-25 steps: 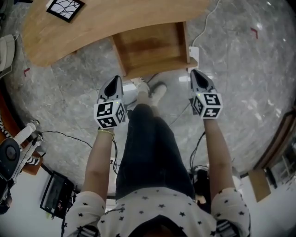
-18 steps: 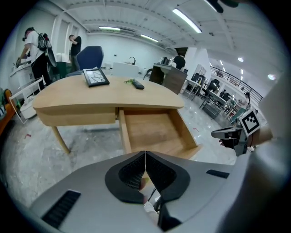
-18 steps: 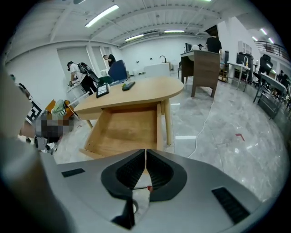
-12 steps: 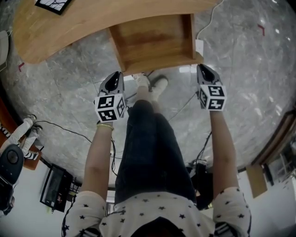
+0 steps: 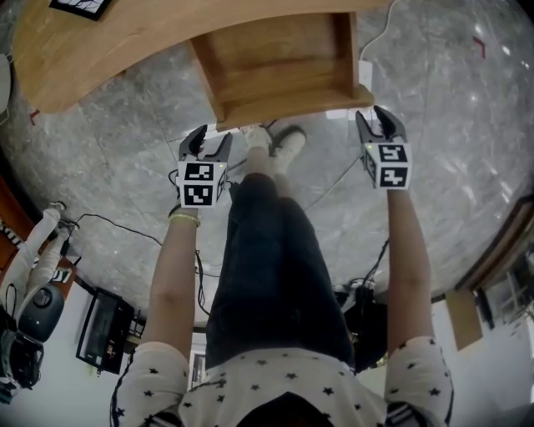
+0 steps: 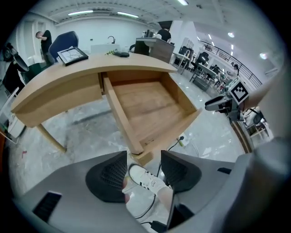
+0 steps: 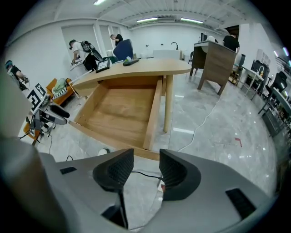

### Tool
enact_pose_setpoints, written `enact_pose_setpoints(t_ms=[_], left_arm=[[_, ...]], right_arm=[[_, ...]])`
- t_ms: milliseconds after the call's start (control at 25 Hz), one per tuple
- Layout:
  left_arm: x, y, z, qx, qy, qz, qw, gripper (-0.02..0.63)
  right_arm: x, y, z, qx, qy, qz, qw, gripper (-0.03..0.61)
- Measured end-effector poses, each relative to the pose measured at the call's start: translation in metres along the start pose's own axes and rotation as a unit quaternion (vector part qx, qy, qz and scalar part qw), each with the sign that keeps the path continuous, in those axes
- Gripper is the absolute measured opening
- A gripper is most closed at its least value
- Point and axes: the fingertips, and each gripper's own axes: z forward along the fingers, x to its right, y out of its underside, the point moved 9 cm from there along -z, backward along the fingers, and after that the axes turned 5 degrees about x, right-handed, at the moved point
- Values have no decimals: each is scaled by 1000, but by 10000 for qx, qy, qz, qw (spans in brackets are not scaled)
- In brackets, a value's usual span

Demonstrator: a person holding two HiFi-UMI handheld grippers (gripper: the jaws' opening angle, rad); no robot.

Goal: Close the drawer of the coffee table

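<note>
Both jaws just opened wide and empty, left gripper, right gripper, near pulled-out drawer of coffee table

The drawer stands pulled out from the near edge of the coffee table, towards the person. A framed board lies on the table near its far edge, left of the drawer. On the floor, the person's shoes stand just before the drawer's front, near its middle. A power strip lies beside the drawer's front right corner, and its cable runs away along the drawer's right side.
</note>
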Motion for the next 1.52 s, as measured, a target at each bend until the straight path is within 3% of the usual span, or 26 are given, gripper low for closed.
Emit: enact_pose_setpoints(t_ms=[280, 560, 840, 1080, 1520], left_arm=[[2, 7, 20, -462, 27, 356, 9983, 256], [2, 5, 44, -765, 11, 613, 9952, 259], [5, 3, 62, -1092, 86, 847, 9904, 259], [2, 3, 74, -1346, 73, 867, 9871, 259], [4, 7, 78, -1324, -228, 712, 9884, 257]], right_arm=[[-3, 1, 9, -310, -2, -633, 9975, 230], [1, 6, 29, -782, 133, -1299, 9883, 250], [9, 11, 51, -1056, 324, -1060, 9882, 252], [11, 8, 69, -1245, 295, -1311, 9831, 252], [11, 13, 86, -1444, 387, -1389, 9790, 250]])
